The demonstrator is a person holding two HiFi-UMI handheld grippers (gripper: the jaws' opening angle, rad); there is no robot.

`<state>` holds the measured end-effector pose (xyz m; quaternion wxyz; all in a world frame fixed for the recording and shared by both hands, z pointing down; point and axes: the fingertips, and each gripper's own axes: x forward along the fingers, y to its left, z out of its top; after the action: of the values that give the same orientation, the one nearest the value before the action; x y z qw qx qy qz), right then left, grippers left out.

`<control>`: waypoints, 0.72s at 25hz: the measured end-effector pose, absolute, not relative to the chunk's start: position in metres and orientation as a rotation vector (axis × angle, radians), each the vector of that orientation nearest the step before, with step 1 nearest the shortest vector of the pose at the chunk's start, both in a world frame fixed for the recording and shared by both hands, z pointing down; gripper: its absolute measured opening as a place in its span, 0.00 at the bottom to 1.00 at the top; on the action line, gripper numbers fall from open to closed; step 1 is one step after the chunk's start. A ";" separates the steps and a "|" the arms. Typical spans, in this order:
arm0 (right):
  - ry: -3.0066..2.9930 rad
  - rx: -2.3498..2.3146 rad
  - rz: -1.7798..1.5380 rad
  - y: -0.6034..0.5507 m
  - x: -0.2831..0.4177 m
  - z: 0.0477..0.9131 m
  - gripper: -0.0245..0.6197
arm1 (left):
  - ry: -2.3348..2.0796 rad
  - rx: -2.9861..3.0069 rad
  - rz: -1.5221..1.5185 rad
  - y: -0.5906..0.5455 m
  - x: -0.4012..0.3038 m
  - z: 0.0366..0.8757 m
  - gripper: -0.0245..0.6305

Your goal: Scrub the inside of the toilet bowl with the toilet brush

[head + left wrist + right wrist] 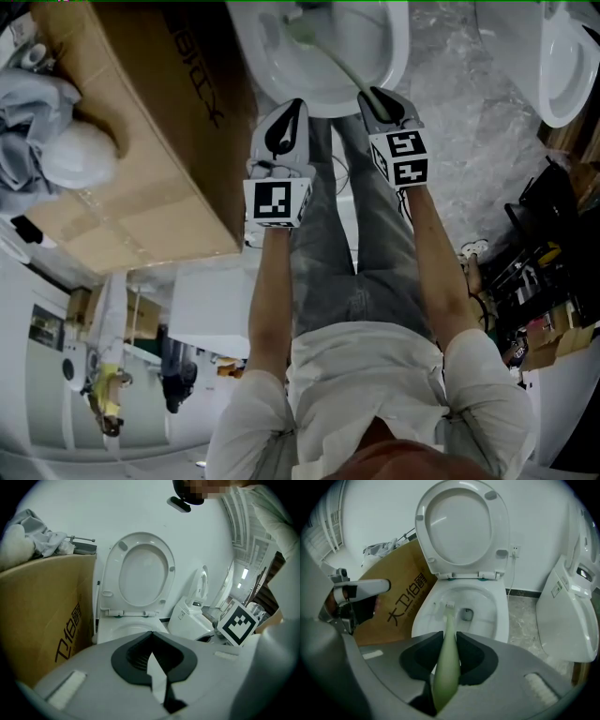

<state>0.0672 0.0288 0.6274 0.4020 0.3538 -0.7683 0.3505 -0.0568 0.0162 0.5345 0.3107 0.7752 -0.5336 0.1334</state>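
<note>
Two grippers are logged | right gripper [449,638] is clamped on the toilet brush [448,620] — long axis is run straight ahead and down, bristles set inside the toilet bowl [500,620], left of the drain [467,615] | left gripper [151,635] is closed on nothing, farther from the bowl

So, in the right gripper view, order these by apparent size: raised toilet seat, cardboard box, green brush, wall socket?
1. raised toilet seat
2. cardboard box, partly hidden
3. green brush, which nearness to the camera enlarges
4. wall socket
</note>
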 end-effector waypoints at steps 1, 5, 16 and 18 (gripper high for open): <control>-1.937 0.889 0.890 0.030 0.066 0.630 0.18 | -1.401 2.036 0.367 0.020 -0.057 0.537 0.06; -1.917 0.867 0.922 0.035 0.060 0.642 0.18 | -1.402 2.030 0.365 0.027 -0.058 0.540 0.06; -1.868 0.769 0.942 0.053 0.056 0.651 0.18 | -1.400 2.032 0.351 0.033 -0.054 0.541 0.06; -1.865 0.742 0.911 0.056 0.057 0.649 0.18 | -1.396 2.031 0.356 0.033 -0.052 0.541 0.06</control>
<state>0.0568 0.0562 0.6488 0.4516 0.3002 -0.7549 0.3688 -0.0523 0.0328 0.5405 0.3202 0.7727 -0.5312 0.1354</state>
